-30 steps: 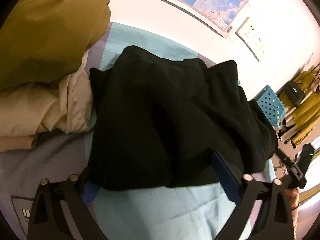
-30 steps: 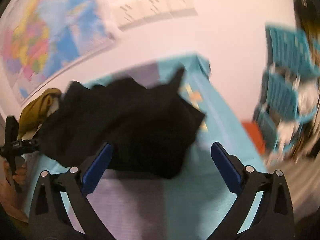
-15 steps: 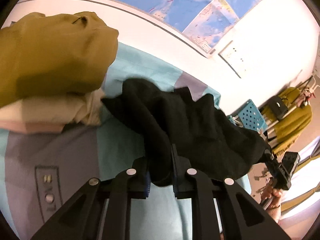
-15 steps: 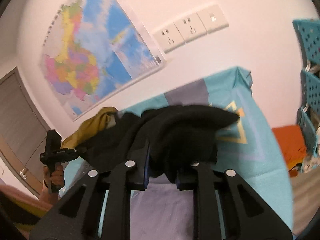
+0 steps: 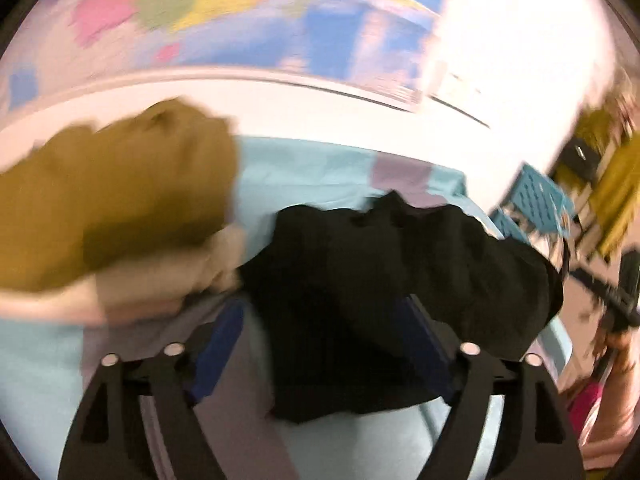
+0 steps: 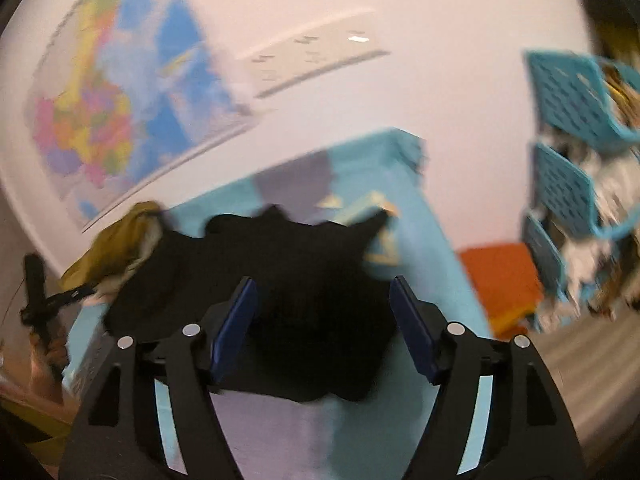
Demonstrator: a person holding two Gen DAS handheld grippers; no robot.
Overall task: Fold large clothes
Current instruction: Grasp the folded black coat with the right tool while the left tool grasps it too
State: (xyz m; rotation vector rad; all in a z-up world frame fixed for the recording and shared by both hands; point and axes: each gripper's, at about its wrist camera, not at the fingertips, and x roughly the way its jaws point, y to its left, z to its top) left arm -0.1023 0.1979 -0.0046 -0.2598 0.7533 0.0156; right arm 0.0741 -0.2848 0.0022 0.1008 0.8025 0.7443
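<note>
White wall (image 6: 400, 120) behind, carrying a coloured map (image 6: 120, 100) and a row of sockets (image 6: 316, 60); both views motion-blurred. Below it, a bed (image 5: 300, 168) under a pale blue sheet with lilac patches.

Black garment (image 5: 380, 280) lies crumpled on the sheet, roughly mid-bed, its far edge rising in uneven peaks toward the wall. Near edge reaches down between the fingers of both grippers.

Left gripper (image 5: 324, 356): jaws spread wide, blue pads on either side of the black cloth, which lies across the gap and covers part of the right-hand finger. Whether the pads touch the fabric, cannot tell. Not clenched.

Right gripper (image 6: 324, 328): jaws likewise parted, blue pads flanking the garment's near edge, a clear gap on both sides. Grasping nothing.

Olive garment (image 5: 112, 200) heaped toward the bed's left edge, on top of cream folded cloth (image 5: 168, 272); the pile touches or nearly touches the black garment's left side.

Right of the bed: blue perforated baskets (image 6: 568, 128) stacked with clutter inside, and an orange item (image 6: 500, 280) on the floor. In the right wrist view, the other gripper's handle is at far left, a hand (image 6: 44, 356) around it.
</note>
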